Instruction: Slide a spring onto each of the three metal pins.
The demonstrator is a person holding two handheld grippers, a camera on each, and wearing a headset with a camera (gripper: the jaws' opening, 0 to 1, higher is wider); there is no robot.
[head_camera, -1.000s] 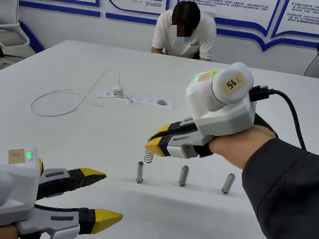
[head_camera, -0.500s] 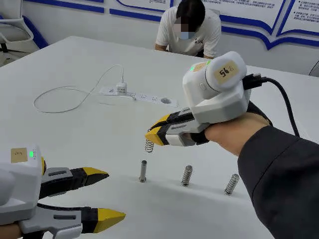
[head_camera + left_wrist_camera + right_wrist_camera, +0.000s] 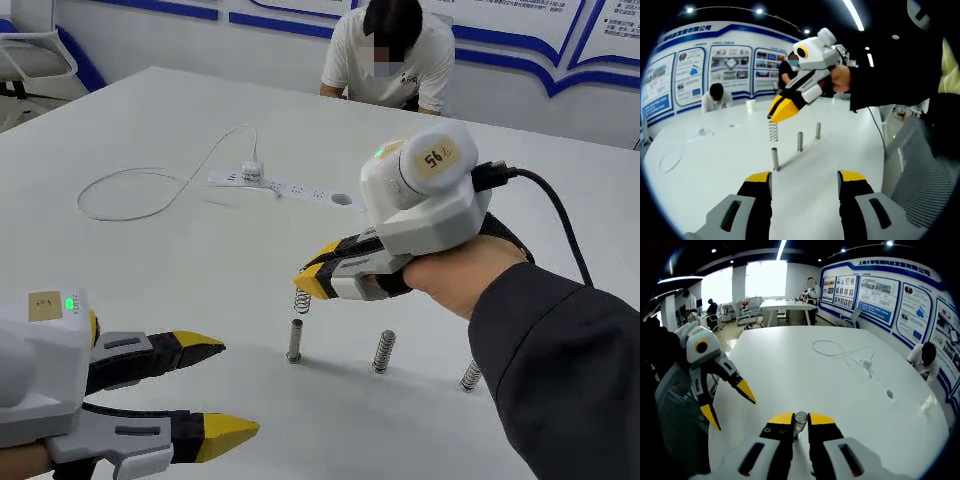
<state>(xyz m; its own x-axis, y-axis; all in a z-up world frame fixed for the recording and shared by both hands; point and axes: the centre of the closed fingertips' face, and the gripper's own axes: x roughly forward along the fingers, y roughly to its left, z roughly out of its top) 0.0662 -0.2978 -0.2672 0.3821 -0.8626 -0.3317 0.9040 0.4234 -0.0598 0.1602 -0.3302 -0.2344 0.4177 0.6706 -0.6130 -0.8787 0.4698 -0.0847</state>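
Three upright metal pins stand in a row on the white table. The left pin (image 3: 295,340) (image 3: 775,159) is bare. The middle pin (image 3: 383,351) (image 3: 800,141) and the right pin (image 3: 470,376) (image 3: 818,130) each carry a spring. My right gripper (image 3: 310,280) (image 3: 782,107) (image 3: 801,419) is shut on a small steel spring (image 3: 301,301) (image 3: 773,131) (image 3: 800,422). The spring hangs downward just above the bare pin's top, slightly to its right. My left gripper (image 3: 225,392) (image 3: 805,177) (image 3: 730,405) is open and holds nothing, low and to the left of the pins.
A white power strip (image 3: 285,189) with a plugged charger and a looped white cable (image 3: 130,195) lies farther back. A person (image 3: 392,55) sits at the table's far edge. The right gripper's black cable (image 3: 560,215) trails off to the right.
The right gripper has lifted the spring from beside the bare pin and brought it nearly over the pin's top. The left gripper has stayed put. The head camera has shifted.
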